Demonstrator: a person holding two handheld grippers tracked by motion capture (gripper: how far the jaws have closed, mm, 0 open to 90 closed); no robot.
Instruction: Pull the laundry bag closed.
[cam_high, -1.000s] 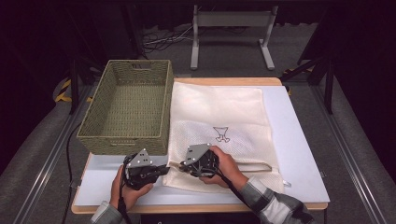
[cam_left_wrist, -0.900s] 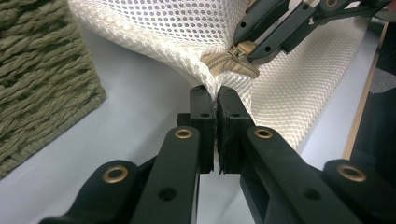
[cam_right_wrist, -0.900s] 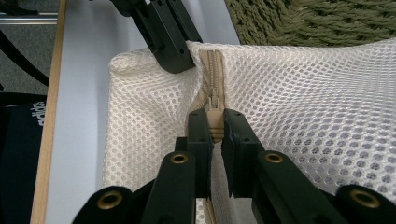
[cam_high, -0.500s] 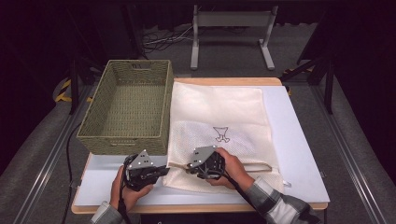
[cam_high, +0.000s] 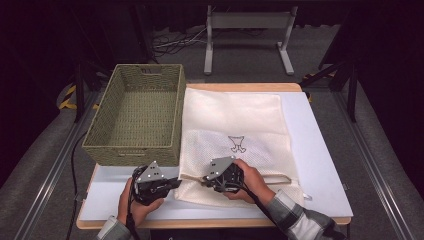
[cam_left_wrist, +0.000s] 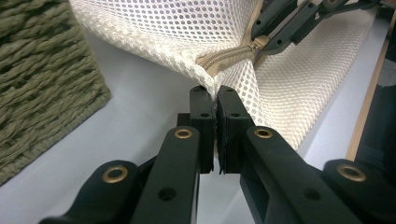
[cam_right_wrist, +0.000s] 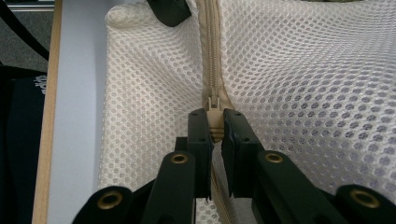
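A cream mesh bag (cam_high: 235, 120) with a small dark logo lies flat on the white table (cam_high: 320, 165). Its tan zipper (cam_left_wrist: 229, 58) runs along the near edge. In the left gripper view my left gripper (cam_left_wrist: 215, 95) is shut on the bag's near left corner, just past the zipper's end. In the high view that gripper (cam_high: 176, 183) sits at the bag's left edge. My right gripper (cam_right_wrist: 214, 119) is shut on the zipper pull (cam_right_wrist: 214, 130), a short way along from that corner. From above, the right gripper (cam_high: 205, 180) points left toward the other one.
An olive woven basket (cam_high: 132, 150) stands close on the left, its near wall just beyond my left gripper. The table's wooden front edge (cam_high: 215, 222) runs under both forearms. A metal stand (cam_high: 245, 30) is on the floor beyond the table.
My right gripper has shifted slightly to the right along the bag's near edge. The left gripper has stayed where it was.
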